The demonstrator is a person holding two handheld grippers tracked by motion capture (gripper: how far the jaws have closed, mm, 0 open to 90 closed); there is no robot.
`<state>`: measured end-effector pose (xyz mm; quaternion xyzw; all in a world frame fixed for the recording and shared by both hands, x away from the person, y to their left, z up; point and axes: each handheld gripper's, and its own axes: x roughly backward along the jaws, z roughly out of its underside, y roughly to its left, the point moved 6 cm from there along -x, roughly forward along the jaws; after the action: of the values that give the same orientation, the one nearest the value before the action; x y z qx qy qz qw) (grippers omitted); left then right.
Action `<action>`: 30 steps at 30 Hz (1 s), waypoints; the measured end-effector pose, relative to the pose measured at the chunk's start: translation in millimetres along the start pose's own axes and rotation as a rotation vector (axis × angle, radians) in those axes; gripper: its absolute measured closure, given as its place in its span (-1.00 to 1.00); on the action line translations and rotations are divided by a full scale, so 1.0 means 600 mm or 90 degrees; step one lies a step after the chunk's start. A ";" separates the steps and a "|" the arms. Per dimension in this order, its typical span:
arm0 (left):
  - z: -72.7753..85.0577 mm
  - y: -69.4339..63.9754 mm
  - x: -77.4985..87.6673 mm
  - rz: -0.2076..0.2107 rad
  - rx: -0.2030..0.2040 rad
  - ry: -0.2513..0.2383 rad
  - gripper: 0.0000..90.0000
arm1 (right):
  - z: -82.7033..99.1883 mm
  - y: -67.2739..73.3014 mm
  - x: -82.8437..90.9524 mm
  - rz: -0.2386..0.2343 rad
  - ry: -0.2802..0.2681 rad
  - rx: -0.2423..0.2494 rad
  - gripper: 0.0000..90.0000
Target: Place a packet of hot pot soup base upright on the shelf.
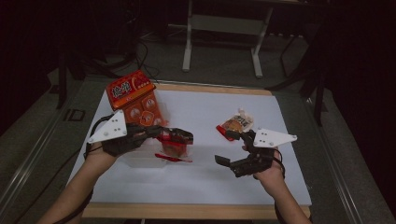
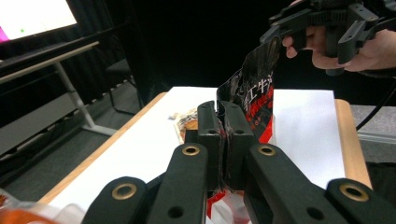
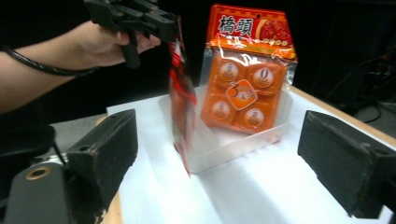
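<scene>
White sheeting covers the desk, which has a wooden edge and stands in a dark room; a grey table frame is visible on the floor beyond it. On the left half of the desk sits a clear plastic tray. An orange snack pack, holding round sealed cups, leans upright in the tray. The left hand-held gripper has its jaws clamped on the top edge of a red and black snack pouch, which hangs below it over the near side of the tray, clear of the desk. The right hand-held gripper sits above the right half of the desk, jaws spread wide with nothing between them. A small sachet lies flat on the sheeting just beyond it. Cables trail from both wrists.
</scene>
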<state>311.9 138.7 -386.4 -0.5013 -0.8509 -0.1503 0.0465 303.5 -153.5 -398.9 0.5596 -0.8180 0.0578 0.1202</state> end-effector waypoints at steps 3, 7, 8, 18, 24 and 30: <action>0.002 0.010 0.016 -0.023 0.004 -0.003 0.97 | 0.003 -0.003 0.003 0.005 -0.005 0.004 -0.71; 0.007 0.024 0.034 -0.037 0.012 -0.002 0.97 | 0.007 -0.004 0.004 0.006 -0.001 0.001 -0.71; 0.010 0.028 0.037 -0.047 0.006 0.001 0.97 | 0.008 -0.003 0.005 0.007 0.001 0.003 -0.71; 0.044 0.051 0.059 -0.078 0.029 0.018 0.97 | 0.018 -0.006 0.012 0.008 0.003 0.002 -0.71; 0.066 0.055 0.065 -0.080 0.041 0.026 0.97 | 0.023 -0.009 0.014 0.006 0.006 -0.006 -0.71; 0.078 0.054 0.072 -0.074 0.041 0.034 0.97 | 0.026 -0.011 0.015 0.007 0.009 -0.009 -0.70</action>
<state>322.0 203.6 -414.5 -0.4448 -0.8815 -0.1387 0.0764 304.2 -167.6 -412.0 0.5536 -0.8206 0.0567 0.1298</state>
